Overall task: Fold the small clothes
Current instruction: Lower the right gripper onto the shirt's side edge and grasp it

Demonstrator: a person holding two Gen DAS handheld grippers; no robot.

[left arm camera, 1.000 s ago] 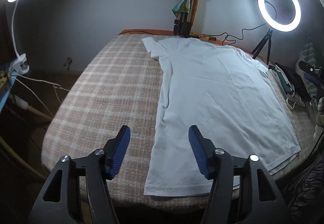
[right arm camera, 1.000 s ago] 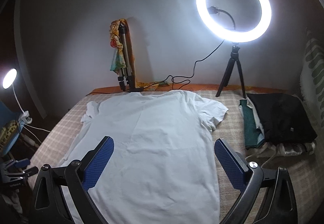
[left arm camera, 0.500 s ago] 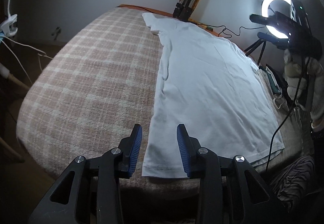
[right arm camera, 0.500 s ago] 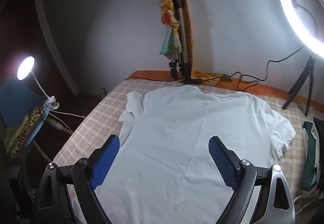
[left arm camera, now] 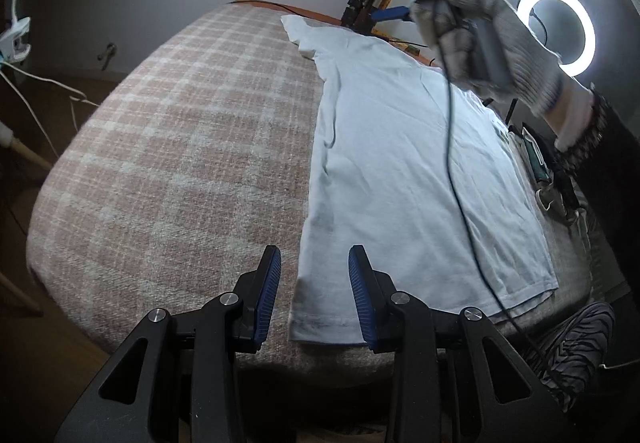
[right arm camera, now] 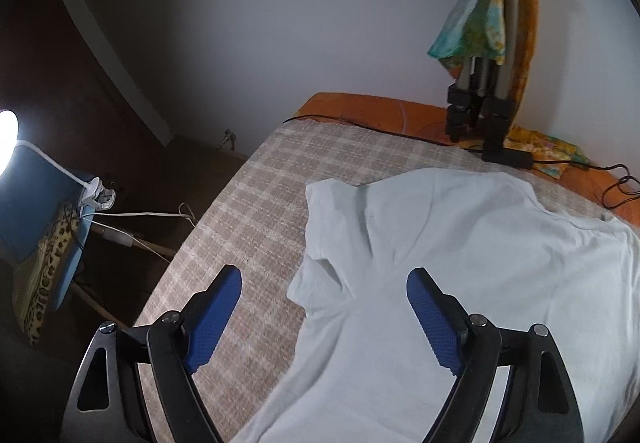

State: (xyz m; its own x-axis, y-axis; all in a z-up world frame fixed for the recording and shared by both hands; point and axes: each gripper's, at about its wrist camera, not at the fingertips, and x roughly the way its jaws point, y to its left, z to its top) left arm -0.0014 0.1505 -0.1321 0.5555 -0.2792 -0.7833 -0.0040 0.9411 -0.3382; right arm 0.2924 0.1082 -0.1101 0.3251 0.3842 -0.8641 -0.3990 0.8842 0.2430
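Item: white tee [left arm camera: 404, 163], lying flat on the checked bed cover [left arm camera: 180, 147], hem toward the near edge, collar toward the far wall by the tripod [right arm camera: 480, 111]; no fold made yet.

Step in hand: reaching for the first lengthwise fold, by my reading; both grippers are lining up along the tee's left side.

L gripper [left arm camera: 314, 291]: hovering over the near hem corner, pointing steeply down; jaws partly apart, corner of cloth lying between the blue pads [left arm camera: 269, 291] but pads not pressing it; holding nothing.

R gripper [right arm camera: 324, 319]: hanging over the left sleeve [right arm camera: 324, 227] at the far end, gloved hand [left arm camera: 492, 39] carrying it, cable [left arm camera: 452, 147] trailing across the tee; jaws wide, have just been closing a little, nothing gripped; sleeve edge sitting between them, not touched.

Next move, as I judge: both need lowering onto the cloth, L pinching the hem corner, R pinching sleeve/shoulder edge, then lifting together & carrying that side over toward the middle; thin cotton, likely to drag or wrinkle if one end is lifting ahead of the other.

Vs. earlier frames: L jaws narrower now, and sitting nearer the hem corner than a sec ago; R gripper, then centred over the tee's chest with ring light [left arm camera: 558, 31] in its view, now swung across to the sleeve side; R hand now showing in the L view, absent a sec ago; tee itself looking unmoved.
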